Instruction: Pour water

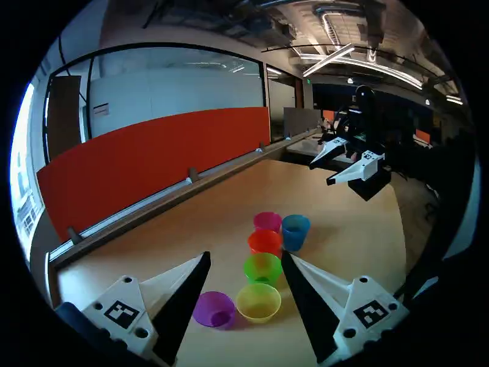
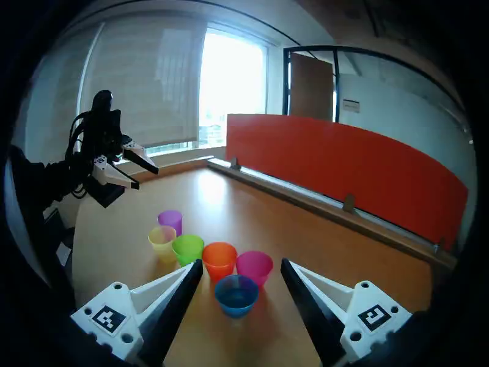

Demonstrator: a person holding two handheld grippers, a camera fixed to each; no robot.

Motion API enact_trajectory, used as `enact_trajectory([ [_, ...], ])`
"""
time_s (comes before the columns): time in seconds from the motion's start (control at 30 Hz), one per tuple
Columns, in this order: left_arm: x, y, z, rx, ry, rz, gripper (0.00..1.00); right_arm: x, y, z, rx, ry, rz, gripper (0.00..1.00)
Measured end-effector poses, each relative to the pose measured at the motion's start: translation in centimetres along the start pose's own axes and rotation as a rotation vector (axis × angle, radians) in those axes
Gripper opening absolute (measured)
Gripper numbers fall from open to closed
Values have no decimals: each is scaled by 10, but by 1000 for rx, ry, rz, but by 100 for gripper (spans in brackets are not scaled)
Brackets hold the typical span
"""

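Note:
Several small plastic cups stand grouped on the wooden table [image 1: 342, 244]: purple [image 1: 214, 309], yellow [image 1: 258, 301], green [image 1: 263, 268], orange [image 1: 264, 241], magenta [image 1: 268, 221] and blue [image 1: 296, 231]. My left gripper [image 1: 246, 257] hovers open over the near end of the row, with the green cup between its fingers and nothing held. In the right gripper view the blue cup [image 2: 236, 295] is nearest, behind it the orange [image 2: 219, 258] and magenta [image 2: 254, 266] cups. My right gripper [image 2: 241, 263] is open and holds nothing. Each gripper faces the other across the cups: right [image 1: 320, 174], left [image 2: 147, 178].
An orange partition [image 1: 153, 159] with a rail runs along one long side of the table. A bright window [image 2: 232, 92] with a blind lies beyond one end, dim office furniture [image 1: 422, 140] beyond the other. A dark sleeve [image 2: 36, 177] holds the far gripper.

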State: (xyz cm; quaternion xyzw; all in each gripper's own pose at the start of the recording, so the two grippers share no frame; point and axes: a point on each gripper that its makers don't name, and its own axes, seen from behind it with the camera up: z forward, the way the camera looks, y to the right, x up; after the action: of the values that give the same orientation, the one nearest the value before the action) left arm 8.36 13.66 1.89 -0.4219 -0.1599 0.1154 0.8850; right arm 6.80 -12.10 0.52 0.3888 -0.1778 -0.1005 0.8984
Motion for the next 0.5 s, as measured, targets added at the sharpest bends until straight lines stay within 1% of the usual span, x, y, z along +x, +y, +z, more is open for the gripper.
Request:
enact_trajectory([
  [0.2,-11,5,8,-34,-55,22,85,-7,-1,5,12,-33,-10,99],
  [0.3,-13,6,12,-44,-74,29,85,-12,-1,7,17,-53,-12,99],
  [0.5,-17,13,19,-87,-107,57,85,-20,-1,12,24,-72,-9,99],
])
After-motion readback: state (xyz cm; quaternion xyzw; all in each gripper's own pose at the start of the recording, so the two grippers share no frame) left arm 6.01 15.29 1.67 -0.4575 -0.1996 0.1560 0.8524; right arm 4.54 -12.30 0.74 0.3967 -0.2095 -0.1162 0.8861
